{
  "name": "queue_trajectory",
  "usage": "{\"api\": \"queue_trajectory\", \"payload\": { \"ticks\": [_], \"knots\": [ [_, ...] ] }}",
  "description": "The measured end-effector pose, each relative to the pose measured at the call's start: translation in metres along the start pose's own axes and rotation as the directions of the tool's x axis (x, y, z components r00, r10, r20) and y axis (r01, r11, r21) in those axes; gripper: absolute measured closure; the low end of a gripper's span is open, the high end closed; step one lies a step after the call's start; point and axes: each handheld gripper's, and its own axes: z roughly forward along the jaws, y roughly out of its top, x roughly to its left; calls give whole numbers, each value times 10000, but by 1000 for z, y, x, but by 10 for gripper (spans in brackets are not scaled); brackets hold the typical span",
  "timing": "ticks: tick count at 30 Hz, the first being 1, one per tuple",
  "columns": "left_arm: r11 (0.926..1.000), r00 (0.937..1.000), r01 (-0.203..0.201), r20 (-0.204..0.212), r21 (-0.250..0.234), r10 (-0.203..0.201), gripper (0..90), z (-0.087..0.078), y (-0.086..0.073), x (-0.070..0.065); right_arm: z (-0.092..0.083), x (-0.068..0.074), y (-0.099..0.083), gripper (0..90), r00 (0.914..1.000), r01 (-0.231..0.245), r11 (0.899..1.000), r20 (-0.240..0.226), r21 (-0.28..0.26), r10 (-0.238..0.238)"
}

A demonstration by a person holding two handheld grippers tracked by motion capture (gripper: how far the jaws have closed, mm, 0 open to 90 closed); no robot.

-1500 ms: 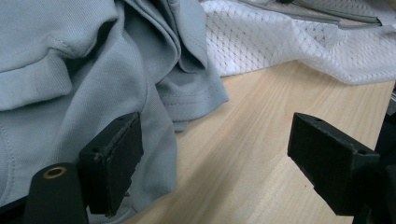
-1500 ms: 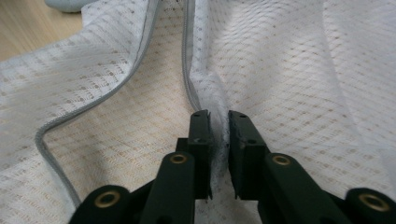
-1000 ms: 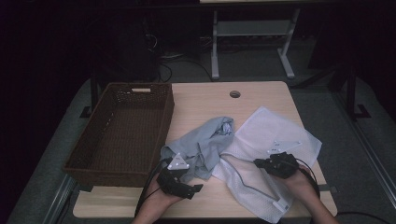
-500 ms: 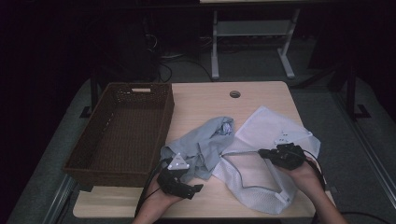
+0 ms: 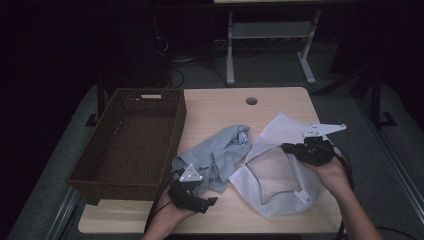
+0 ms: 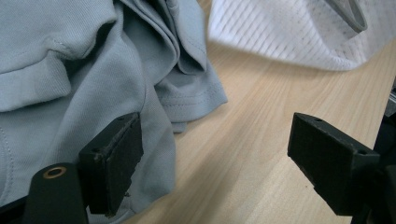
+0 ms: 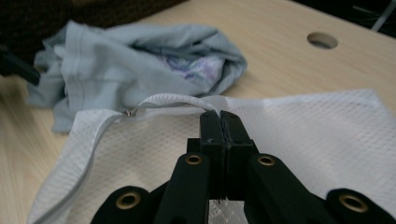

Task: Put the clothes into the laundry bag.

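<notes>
1. High view: a wooden surface (image 5: 280, 102) carried a brown wicker basket (image 5: 131, 140) at its left, a crumpled grey garment (image 5: 215, 155) in the middle and a white mesh laundry bag (image 5: 277, 175) at the right, touching the garment. The left gripper (image 5: 207, 201) lay near the front edge, just beside the garment. The right gripper (image 5: 287, 148) sat over the bag's upper edge, held by a hand (image 5: 330, 172).
2. Left gripper view: the jaws stood wide apart, holding nothing; one rested against the grey garment (image 6: 70, 70), the other over bare wood, with the mesh bag (image 6: 299, 32) beyond.
3. Right gripper view: the jaws were pressed together on the white mesh laundry bag's (image 7: 303, 140) rim, lifting its edge band into a small arch. The grey garment (image 7: 140, 60) lay behind, a printed patch showing in its folds.
</notes>
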Motion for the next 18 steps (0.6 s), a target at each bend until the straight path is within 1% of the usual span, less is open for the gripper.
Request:
{"api": "queue_trajectory", "payload": {
  "ticks": [2,4,5,7,10,11,12,14,16,18],
  "knots": [
    [10000,10000,-13,17,-9,13,174,1,0,0,-4,-4,6,888,10000,-25,9999,6,-134,26],
    [10000,10000,-52,12,-11,52,175,1,1,0,-6,-5,8,888,10000,-56,9998,-11,-174,56],
    [10000,10000,-59,15,-9,59,175,1,1,-1,-9,-9,13,888,10000,-44,9996,-79,-294,42],
    [9999,9999,-124,-57,7,124,175,1,3,-3,-11,-11,16,888,10000,3,9996,-44,-282,-5],
    [9998,9997,-197,-128,14,197,175,0,7,-4,-11,-12,17,888,10000,33,9997,11,-237,-32],
    [9998,9996,-192,-183,0,192,175,0,10,-5,-11,-13,16,888,10000,37,9998,15,-203,-37],
    [9997,9993,-237,-283,-46,236,175,-3,20,-5,-9,-14,15,888,10000,48,10000,59,-74,-48],
    [9996,9989,-289,-379,-75,286,175,-6,28,-5,-7,-14,13,888,10000,75,10000,12,4,-75],
    [9991,9979,-412,-491,21,413,175,-7,40,-4,-4,-14,12,888,9999,117,9999,-15,118,-117],
    [9990,9969,-448,-637,72,452,174,-7,53,0,-3,-14,12,888,9999,158,9997,-25,204,-158]
  ]
}}
